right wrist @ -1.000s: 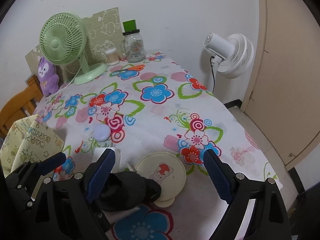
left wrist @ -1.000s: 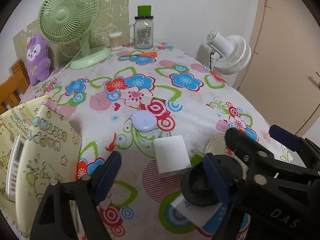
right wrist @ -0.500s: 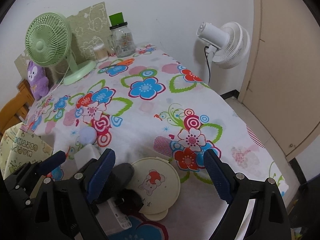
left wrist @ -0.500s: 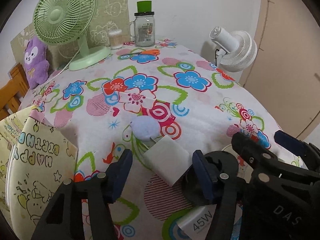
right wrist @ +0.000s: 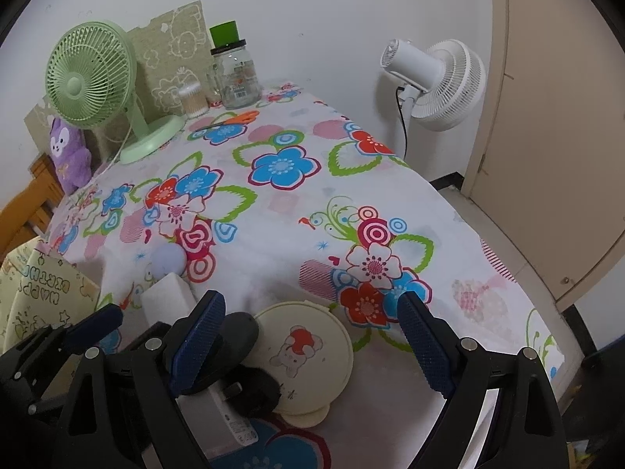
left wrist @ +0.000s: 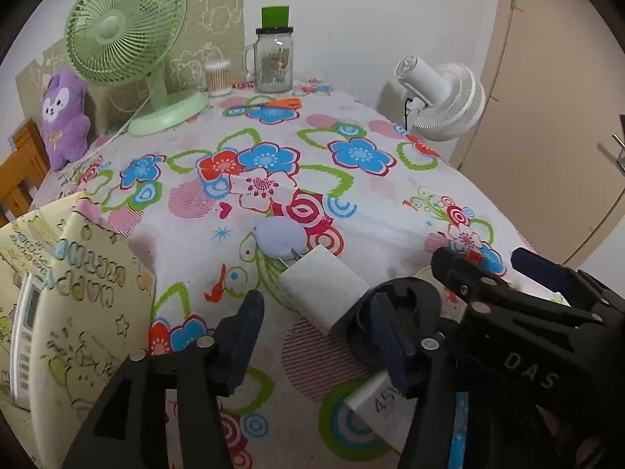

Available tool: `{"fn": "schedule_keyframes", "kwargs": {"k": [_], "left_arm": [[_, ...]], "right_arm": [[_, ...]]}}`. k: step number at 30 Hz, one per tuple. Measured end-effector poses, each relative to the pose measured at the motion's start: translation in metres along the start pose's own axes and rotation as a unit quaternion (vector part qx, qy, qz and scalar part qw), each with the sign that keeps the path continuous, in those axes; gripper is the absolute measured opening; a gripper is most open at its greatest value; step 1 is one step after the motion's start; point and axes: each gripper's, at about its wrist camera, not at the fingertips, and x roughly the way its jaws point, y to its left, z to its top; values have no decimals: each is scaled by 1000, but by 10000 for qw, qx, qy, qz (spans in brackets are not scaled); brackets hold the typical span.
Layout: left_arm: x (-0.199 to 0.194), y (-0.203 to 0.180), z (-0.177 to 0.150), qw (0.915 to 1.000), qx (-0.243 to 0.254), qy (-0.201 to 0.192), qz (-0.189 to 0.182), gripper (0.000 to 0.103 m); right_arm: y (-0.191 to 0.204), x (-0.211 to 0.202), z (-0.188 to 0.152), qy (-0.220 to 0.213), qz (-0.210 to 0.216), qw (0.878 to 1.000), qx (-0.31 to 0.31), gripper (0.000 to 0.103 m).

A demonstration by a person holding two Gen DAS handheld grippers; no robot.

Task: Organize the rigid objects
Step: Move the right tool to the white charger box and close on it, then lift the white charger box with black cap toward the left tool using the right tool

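Note:
My left gripper (left wrist: pixel 316 336) is open, low over the flowered tablecloth, with a white block (left wrist: pixel 324 287) just ahead between its fingers, untouched. A lilac round case (left wrist: pixel 279 236) lies behind the block. A black round object (left wrist: pixel 394 320) and a white 45W charger (left wrist: pixel 375 402) lie by the left gripper's right finger. My right gripper (right wrist: pixel 308 344) is open above a cream round lid (right wrist: pixel 302 353). The charger (right wrist: pixel 230 418), black object (right wrist: pixel 238 332), block (right wrist: pixel 168 299) and lilac case (right wrist: pixel 168 260) show at its left.
A yellow birthday gift bag (left wrist: pixel 66 320) stands at the left edge with a white remote (left wrist: pixel 23 336) inside. At the back are a green fan (left wrist: pixel 129 39), a glass jar (left wrist: pixel 273 60), cotton swabs (left wrist: pixel 218 77), orange scissors (left wrist: pixel 273 103) and a purple plush (left wrist: pixel 64 117). A white fan (right wrist: pixel 437 82) stands beyond the table.
My left gripper drew back slightly and tilted, and the gift bag with the remote has come back into view at the left. My right gripper shifted a little, still open over the lid.

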Motion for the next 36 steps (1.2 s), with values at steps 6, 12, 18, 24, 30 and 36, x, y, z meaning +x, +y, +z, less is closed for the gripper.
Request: {"fn": "schedule_keyframes", "kwargs": {"k": [6,12,18,24,30,36], "left_arm": [[-12,3,-7,9998,-152,-47,-142,68],[-23,0,-13,9995,-171,-116,-243,77],[-35,-4,-17,9992,-106,-252,-301,86],[-34,-13,-25,9986,-66,-212,-481,89],[-24,-19,-34,9986,-123,-75,-507,89],[-11,-30,-40,9988,-23,57,-477,89]], "right_arm": [[0,-12,-4,-86,7,10000,15,92],[0,-22,-8,-146,-8,9999,4,92],[-2,-34,-10,-256,-42,9997,13,92],[-5,-41,-15,-293,-155,9994,-70,91],[-10,-41,-25,-236,-199,9995,-59,92],[-16,-34,-34,-130,-263,9995,-66,92]]}}
